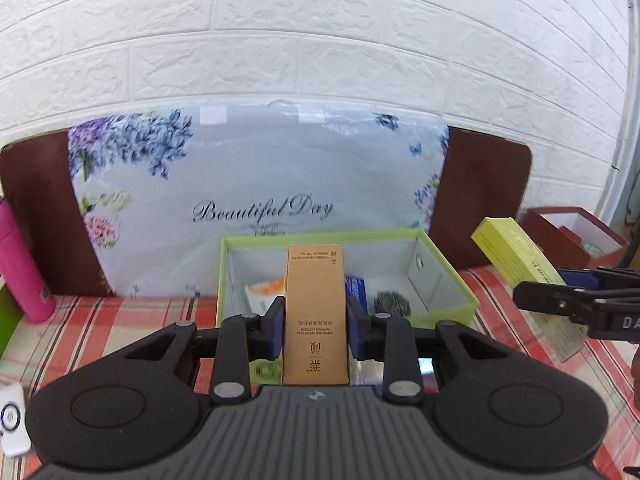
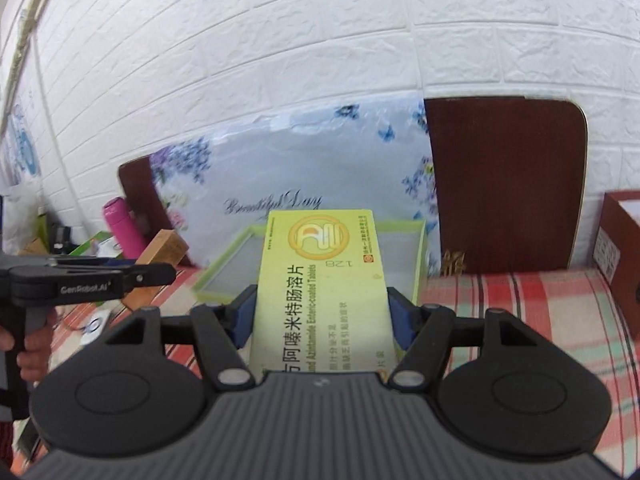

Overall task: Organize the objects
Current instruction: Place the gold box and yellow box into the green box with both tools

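While the left gripper [image 1: 315, 330] squeezes a tall gold box [image 1: 315, 312] between its blue pads [image 1: 275, 330], the right gripper [image 2: 322, 316] squeezes a flat yellow medicine box [image 2: 322, 284] the same way. Both claws are clenched tight on their boxes.

The gold box stands up straight and is held just in front of a green storage box [image 1: 448, 264]. It hides part of the near wall. That green storage box sits on a red checked cloth [image 1: 120, 320], toward the back edge of the cloth. Inside it lie an orange and white packet [image 1: 264, 290], a blue box [image 1: 357, 286] and a dark spiky thing [image 1: 392, 304] that is too blurry to name.

The yellow medicine box is held up to the right of the green storage box, over the cloth. It tilts, with its far end higher.

Behind the green storage box leans a big flowery bag [image 1: 256, 184] with the words "Beautiful Day". It rests against a brown board [image 1: 480, 184] and a white brick wall [image 1: 320, 40].

A pink bottle [image 1: 20, 260] stands near the left edge of the cloth. A dark red box [image 1: 560, 232] sits at the right edge. A small white round thing [image 1: 12, 420] lies at the near left corner.
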`<state>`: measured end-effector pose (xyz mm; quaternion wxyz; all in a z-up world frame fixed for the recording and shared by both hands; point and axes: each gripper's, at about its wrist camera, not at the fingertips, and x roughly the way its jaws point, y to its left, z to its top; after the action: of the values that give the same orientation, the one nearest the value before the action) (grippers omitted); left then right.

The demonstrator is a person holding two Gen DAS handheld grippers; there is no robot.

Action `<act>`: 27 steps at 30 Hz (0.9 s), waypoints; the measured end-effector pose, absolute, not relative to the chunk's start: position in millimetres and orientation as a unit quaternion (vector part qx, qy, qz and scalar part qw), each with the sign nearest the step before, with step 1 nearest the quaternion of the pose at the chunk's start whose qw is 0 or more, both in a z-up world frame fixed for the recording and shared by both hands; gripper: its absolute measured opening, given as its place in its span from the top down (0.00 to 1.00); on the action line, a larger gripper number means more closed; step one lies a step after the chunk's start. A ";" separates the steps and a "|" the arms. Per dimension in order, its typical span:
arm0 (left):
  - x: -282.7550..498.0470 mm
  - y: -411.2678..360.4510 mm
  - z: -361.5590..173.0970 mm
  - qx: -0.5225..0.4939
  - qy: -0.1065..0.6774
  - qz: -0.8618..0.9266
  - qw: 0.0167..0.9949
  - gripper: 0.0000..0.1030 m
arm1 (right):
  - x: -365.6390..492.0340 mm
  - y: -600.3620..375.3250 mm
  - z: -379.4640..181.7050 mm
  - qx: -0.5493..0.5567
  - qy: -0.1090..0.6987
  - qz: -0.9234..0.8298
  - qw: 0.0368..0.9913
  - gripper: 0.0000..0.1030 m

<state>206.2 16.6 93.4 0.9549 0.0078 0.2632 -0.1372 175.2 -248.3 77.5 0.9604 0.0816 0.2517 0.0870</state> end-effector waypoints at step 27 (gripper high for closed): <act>304.3 12.7 43.2 0.021 0.309 -0.075 0.948 0.20 | 290.8 -237.4 17.5 0.067 0.286 0.078 0.953 0.06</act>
<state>304.3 12.7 43.2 0.9479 0.0208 0.3088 -0.0753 290.8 -237.4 17.5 0.9526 0.0668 0.2861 0.0784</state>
